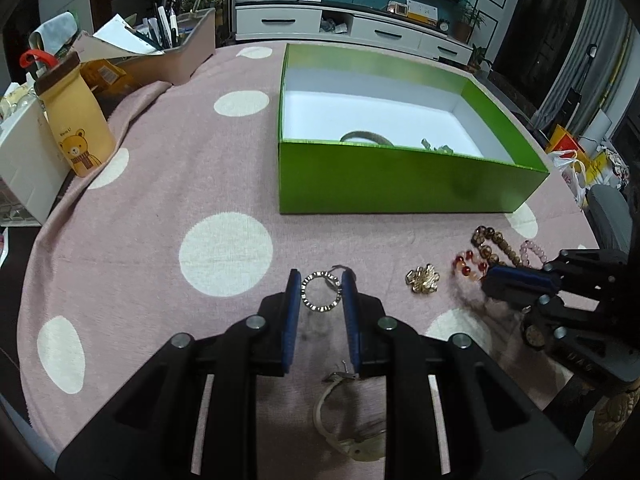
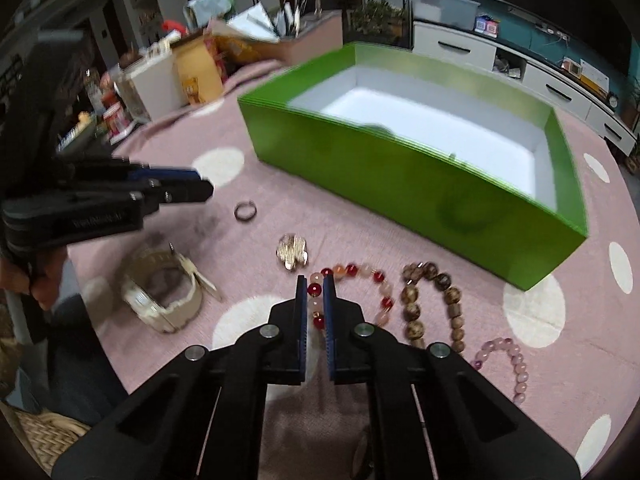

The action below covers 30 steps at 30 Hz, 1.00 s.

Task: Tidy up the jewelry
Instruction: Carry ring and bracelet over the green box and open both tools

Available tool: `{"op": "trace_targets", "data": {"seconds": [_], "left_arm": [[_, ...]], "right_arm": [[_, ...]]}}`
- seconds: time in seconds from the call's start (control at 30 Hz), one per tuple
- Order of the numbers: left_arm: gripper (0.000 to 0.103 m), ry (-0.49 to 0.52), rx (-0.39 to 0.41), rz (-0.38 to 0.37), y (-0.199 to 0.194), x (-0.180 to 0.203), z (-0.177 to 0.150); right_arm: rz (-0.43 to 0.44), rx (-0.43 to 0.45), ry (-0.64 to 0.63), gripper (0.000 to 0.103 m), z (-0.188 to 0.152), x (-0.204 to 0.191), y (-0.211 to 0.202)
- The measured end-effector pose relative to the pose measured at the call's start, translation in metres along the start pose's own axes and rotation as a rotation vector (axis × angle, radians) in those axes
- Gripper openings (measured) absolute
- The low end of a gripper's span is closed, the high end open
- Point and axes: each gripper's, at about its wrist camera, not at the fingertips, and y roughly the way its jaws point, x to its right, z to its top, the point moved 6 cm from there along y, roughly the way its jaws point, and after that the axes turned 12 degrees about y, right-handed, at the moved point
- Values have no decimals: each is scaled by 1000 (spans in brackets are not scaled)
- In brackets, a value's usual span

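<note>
My left gripper [image 1: 322, 278] hangs above the pink dotted cloth with its jaws a narrow gap apart. A sparkly ring [image 1: 321, 292] shows through that gap. In the right wrist view the ring [image 2: 245, 212] lies on the cloth just past the left gripper [image 2: 206, 186]. A pale watch [image 1: 320, 408] [image 2: 140, 304] lies under it. My right gripper [image 2: 315, 280] [image 1: 488, 280] is shut on a red bead bracelet [image 2: 352, 269]. A gold brooch [image 2: 292, 254], a brown bead bracelet [image 2: 412, 312] and a pink one [image 2: 520, 368] lie nearby. The green box [image 1: 400, 180] holds a band [image 1: 368, 136] and a green piece [image 1: 436, 146].
A yellow bear bottle [image 1: 82, 132], a white box [image 1: 24, 160] and a pen organiser [image 1: 176, 52] crowd the far left of the table. A person's hand [image 2: 44, 280] holds the left gripper. The table edge runs close behind the bracelets on the right.
</note>
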Motion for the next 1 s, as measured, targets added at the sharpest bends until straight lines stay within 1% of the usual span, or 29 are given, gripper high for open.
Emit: {"op": "trace_targets", "data": {"seconds": [0.23, 0.4, 0.73, 1.0], "left_arm": [[20, -12, 20, 20, -11, -2, 10], [20, -14, 44, 35, -21, -1, 20], [20, 11, 104, 45, -39, 7, 53], [20, 40, 141, 55, -46, 15, 81]], "right_arm": [[80, 89, 103, 7, 17, 9, -29], [115, 145, 133, 7, 30, 12, -49], [121, 260, 133, 7, 62, 13, -89], [105, 313, 119, 7, 84, 14, -105]]}}
